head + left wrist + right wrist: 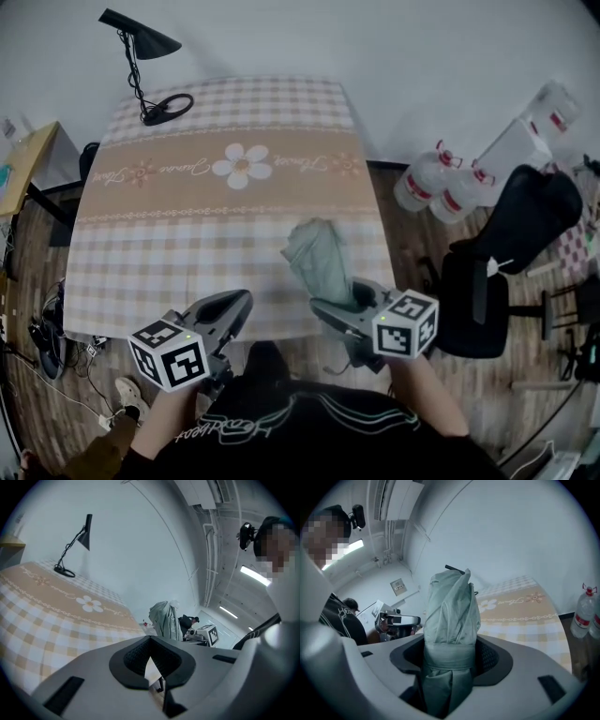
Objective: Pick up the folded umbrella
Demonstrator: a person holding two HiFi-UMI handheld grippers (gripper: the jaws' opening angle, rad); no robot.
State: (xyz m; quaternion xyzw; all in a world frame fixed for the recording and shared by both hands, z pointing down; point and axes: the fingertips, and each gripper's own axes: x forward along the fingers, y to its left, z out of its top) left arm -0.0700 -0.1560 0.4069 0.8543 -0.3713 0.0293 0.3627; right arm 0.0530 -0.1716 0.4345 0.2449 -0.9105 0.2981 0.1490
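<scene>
The folded umbrella [319, 258], a pale grey-green bundle with a strap round it, stands lifted off the checked tablecloth [187, 234] near the table's front right corner. My right gripper [334, 306] is shut on its lower part. In the right gripper view the umbrella [452, 606] fills the space between the jaws of the right gripper [451, 654] and rises past them. My left gripper [240, 302] hovers over the table's front edge, to the left of the umbrella, holding nothing. In the left gripper view the left gripper [151, 640] has its pads together, and the umbrella [165, 619] shows beyond them.
A black desk lamp [141, 56] stands at the table's far left corner. To the right of the table are large water bottles [427, 183] and a black office chair [506, 253]. A wooden desk [23, 164] stands at the left, with cables and shoes on the floor below.
</scene>
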